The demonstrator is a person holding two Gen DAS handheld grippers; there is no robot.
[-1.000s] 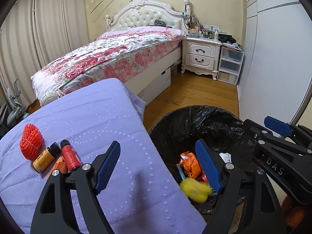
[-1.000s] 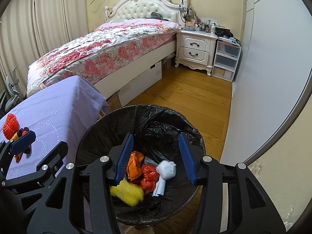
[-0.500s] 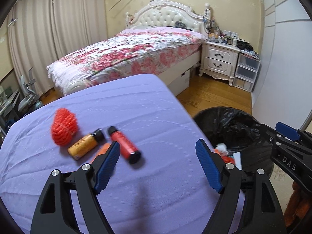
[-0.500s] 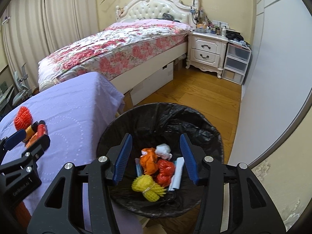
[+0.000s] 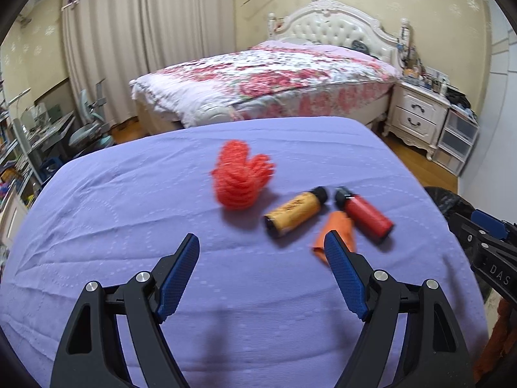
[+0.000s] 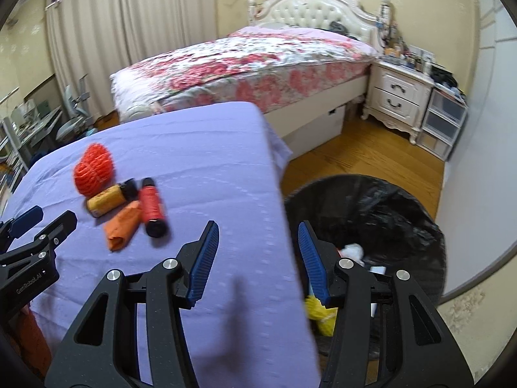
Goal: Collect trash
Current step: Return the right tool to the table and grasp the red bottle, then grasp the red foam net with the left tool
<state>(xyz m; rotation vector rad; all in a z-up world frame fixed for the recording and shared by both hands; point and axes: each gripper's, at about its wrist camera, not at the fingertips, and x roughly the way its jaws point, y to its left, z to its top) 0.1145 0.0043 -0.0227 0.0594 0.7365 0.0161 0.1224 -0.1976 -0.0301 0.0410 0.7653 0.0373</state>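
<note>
Trash lies on the purple-covered counter (image 5: 129, 226) ahead of the left tool (image 5: 261, 268), whose jaws stand wide apart with nothing between them. An orange wrapper (image 5: 337, 229) sits just past its right fingertip, touching a red bottle (image 5: 366, 215); a yellow bottle (image 5: 295, 211) lies beside that, and a red net ball (image 5: 240, 177) farther ahead. The right tool (image 6: 255, 258) is open and empty, straddling the counter's edge, with the black-lined bin (image 6: 404, 207) ahead to its right holding trash already. The four pieces lie well to its left.
</note>
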